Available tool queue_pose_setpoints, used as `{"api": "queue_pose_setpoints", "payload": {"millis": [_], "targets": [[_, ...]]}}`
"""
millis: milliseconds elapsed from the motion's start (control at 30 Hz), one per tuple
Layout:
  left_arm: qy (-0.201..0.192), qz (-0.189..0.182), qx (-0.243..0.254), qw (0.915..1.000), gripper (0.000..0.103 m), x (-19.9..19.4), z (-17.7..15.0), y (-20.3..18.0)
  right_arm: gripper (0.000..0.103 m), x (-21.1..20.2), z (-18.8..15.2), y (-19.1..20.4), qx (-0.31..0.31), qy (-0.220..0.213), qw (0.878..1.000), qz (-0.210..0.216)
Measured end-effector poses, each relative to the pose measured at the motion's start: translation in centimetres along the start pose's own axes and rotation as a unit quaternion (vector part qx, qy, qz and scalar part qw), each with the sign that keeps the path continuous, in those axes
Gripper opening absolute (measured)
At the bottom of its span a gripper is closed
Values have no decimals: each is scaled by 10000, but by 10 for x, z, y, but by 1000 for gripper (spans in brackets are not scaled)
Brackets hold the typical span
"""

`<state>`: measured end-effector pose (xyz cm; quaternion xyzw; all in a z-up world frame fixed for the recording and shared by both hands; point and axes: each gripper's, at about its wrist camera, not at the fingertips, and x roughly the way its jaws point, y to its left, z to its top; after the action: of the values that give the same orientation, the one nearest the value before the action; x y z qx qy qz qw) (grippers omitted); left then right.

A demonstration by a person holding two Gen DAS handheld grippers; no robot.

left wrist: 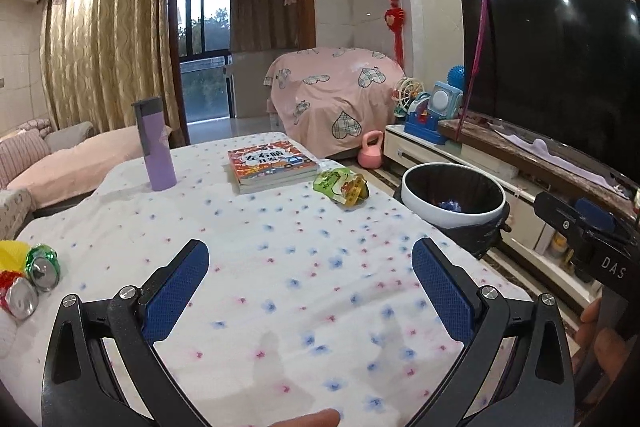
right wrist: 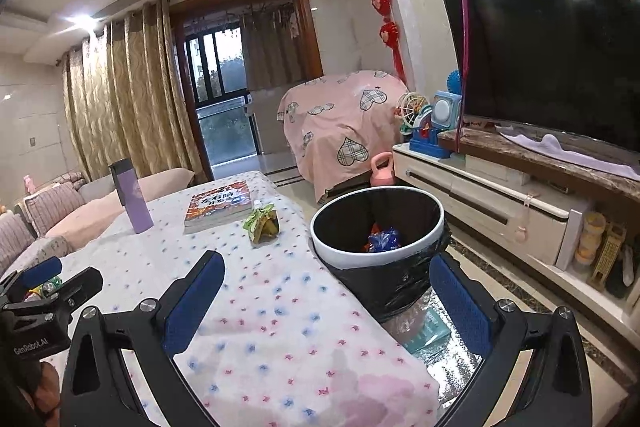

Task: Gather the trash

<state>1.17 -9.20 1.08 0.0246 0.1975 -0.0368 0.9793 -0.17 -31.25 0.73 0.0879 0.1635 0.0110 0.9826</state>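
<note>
Over the floral cloth (left wrist: 280,267), both tongs (left wrist: 310,291) (right wrist: 326,301) gape wide near crinkled wrapper (left wrist: 340,185).

Two crushed drink cans (left wrist: 34,277) are lying at the left edge of the flower-print tablecloth (left wrist: 280,267), while one purple insulated bottle (left wrist: 156,145), one stack of colourful books (left wrist: 272,163) and one crumpled green-and-yellow snack wrapper (left wrist: 340,185) are sitting toward the far edge; one black-lined white round bin (right wrist: 376,231) is standing beside the right edge.

left gripper (left wrist: 310,291) | black frame | blue textured pads (left wrist: 442,291) | silver screws
</note>
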Motion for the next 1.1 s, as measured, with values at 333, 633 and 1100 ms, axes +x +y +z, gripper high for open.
{"api": "queue_pose_setpoints", "payload": {"millis": [333, 633, 1100], "targets": [[-11, -71, 3, 10000, 103, -3, 0, -2, 103, 0, -1, -1, -1, 0, 10000, 6], [-59, -57, 41, 10000, 103, -6, 0, -6, 103, -4, -1, -5, 53, -82, 9999, 39], [-135, -84, 65, 9999, 103, -9, 0, -8, 103, -6, 2, -6, 82, -124, 9999, 68]]}}
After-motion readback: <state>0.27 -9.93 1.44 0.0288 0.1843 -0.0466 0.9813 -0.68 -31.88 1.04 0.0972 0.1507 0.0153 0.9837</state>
